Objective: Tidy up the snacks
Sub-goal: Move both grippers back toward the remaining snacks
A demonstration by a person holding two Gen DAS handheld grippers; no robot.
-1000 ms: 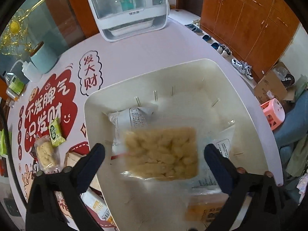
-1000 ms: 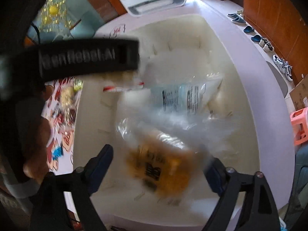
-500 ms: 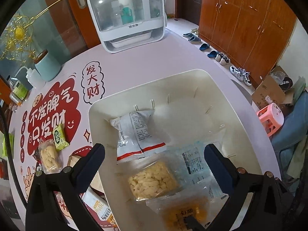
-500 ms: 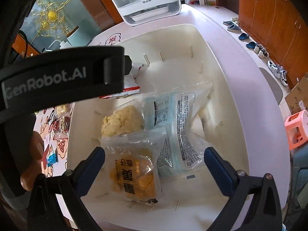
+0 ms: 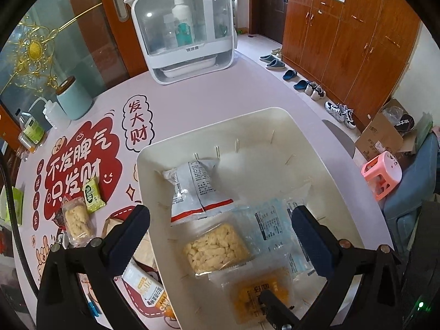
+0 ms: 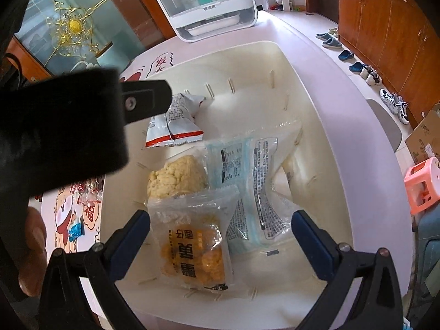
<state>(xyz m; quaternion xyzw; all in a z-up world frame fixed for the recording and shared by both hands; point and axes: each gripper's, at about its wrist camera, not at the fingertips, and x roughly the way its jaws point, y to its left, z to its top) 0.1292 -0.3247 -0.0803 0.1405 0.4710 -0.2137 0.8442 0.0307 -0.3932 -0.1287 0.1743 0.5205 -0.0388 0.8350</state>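
A cream plastic bin (image 5: 275, 118) (image 6: 277, 55) on the pink table holds several snack packs: a grey-white bag with a red stripe (image 5: 199, 192) (image 6: 173, 126), a clear pack of pale puffed rice (image 5: 217, 247) (image 6: 176, 177), light-blue packs (image 5: 271, 225) (image 6: 247, 176) and an orange-yellow pack (image 5: 258, 294) (image 6: 198, 239). My left gripper (image 5: 220, 231) hangs open above the bin, nothing between its fingers. My right gripper (image 6: 220, 233) is open too, over the orange pack. The left gripper's black body (image 6: 68, 126) blocks the upper left of the right wrist view.
More snacks lie loose on the red-printed mat left of the bin: a green pack (image 5: 92, 195), a puffed-rice pack (image 5: 77, 221) and a white-orange pack (image 5: 148, 288). A white sterilizer cabinet (image 5: 187, 33) stands at the back. A teal canister (image 5: 74, 99) and a squeeze bottle (image 5: 53, 114) stand far left.
The puffed-rice pack dropped from between the left fingers into the bin, and the orange pack landed from the right gripper. Both grippers have lifted back, staying open.
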